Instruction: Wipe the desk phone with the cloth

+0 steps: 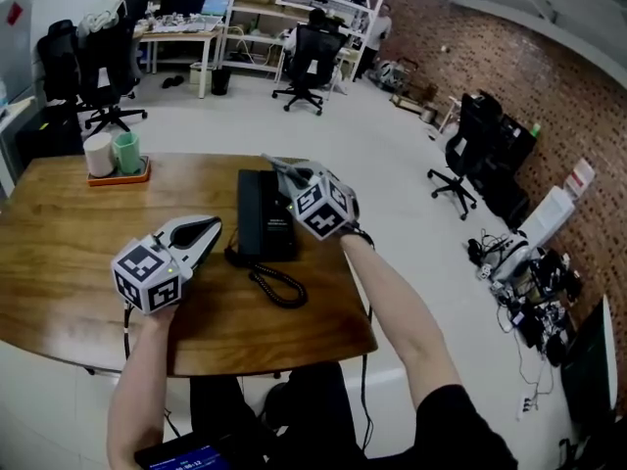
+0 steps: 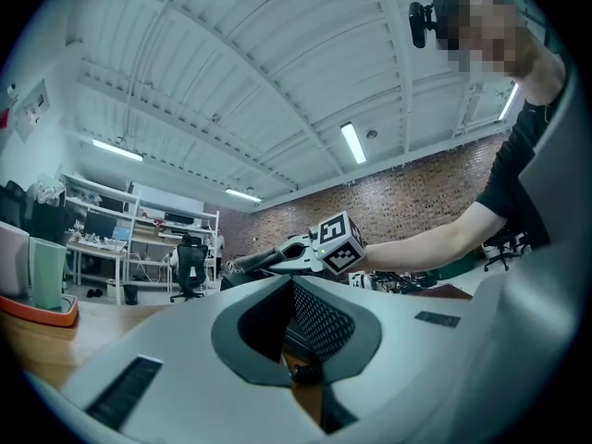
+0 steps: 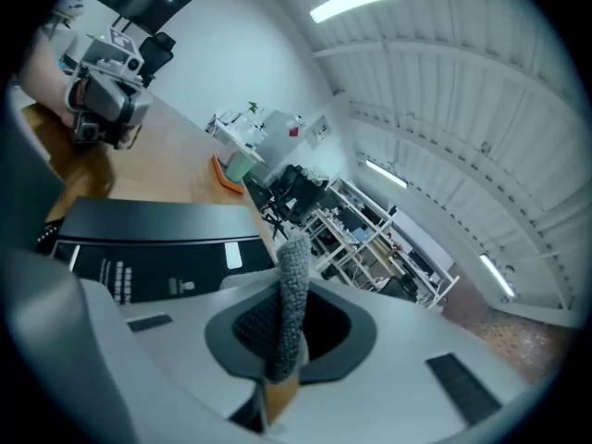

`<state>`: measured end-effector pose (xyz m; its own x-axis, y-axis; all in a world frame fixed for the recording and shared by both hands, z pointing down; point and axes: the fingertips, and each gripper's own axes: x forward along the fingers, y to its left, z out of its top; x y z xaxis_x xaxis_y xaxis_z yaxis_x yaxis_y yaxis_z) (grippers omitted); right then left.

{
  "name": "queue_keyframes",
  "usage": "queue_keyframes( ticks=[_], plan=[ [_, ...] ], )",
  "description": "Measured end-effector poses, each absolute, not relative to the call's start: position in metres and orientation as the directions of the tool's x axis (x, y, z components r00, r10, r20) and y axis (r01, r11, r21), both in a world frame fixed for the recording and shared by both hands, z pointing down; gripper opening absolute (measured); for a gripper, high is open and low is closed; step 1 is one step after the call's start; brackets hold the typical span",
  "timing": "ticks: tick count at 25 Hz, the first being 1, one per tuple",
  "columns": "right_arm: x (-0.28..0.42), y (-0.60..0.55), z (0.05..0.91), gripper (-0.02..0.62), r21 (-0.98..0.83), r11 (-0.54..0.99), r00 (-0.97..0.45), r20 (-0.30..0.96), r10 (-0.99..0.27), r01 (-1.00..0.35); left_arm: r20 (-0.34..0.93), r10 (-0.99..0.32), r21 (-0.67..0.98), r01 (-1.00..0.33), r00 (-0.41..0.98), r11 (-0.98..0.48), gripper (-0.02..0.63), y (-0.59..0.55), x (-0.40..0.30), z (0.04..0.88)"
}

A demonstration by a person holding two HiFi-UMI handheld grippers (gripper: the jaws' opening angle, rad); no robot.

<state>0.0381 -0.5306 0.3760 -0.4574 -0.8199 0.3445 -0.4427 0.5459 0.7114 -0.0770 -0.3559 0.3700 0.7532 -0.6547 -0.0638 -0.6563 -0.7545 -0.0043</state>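
A black desk phone [image 1: 263, 213] lies on the wooden table [image 1: 78, 262], its coiled cord [image 1: 277, 284] trailing toward me. My right gripper [image 1: 277, 167] hovers over the phone's far end, shut on a grey knitted cloth [image 3: 294, 294] that stands up between the jaws; the phone [image 3: 157, 239] spreads out just below it. My left gripper [image 1: 208, 229] rests left of the phone, close to its side, with its jaws together and nothing held. From the left gripper view, the right gripper [image 2: 264, 260] appears ahead, beyond the left gripper [image 2: 298, 370].
An orange tray [image 1: 118, 176] with a white cup [image 1: 98, 154] and a green cup [image 1: 127, 152] sits at the table's far left corner. The table's right edge [image 1: 358, 292] runs close to the phone. Office chairs and shelves stand on the floor beyond.
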Motion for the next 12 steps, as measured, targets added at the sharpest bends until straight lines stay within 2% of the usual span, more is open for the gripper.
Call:
queue_keyframes(
  ticks=[6, 12],
  plan=[
    [0.036, -0.446, 0.41, 0.025, 0.759, 0.607, -0.521, 0.428, -0.739, -0.236, -0.055, -0.653, -0.02, -0.654, 0.756, -0.756, -0.008, -0.357, -0.079, 0.369],
    [0.027, -0.354, 0.454, 0.025, 0.71, 0.701, -0.555, 0.558, -0.617, -0.066, -0.05, -0.653, -0.023, -0.655, 0.756, -0.756, -0.008, -0.357, -0.093, 0.378]
  ],
)
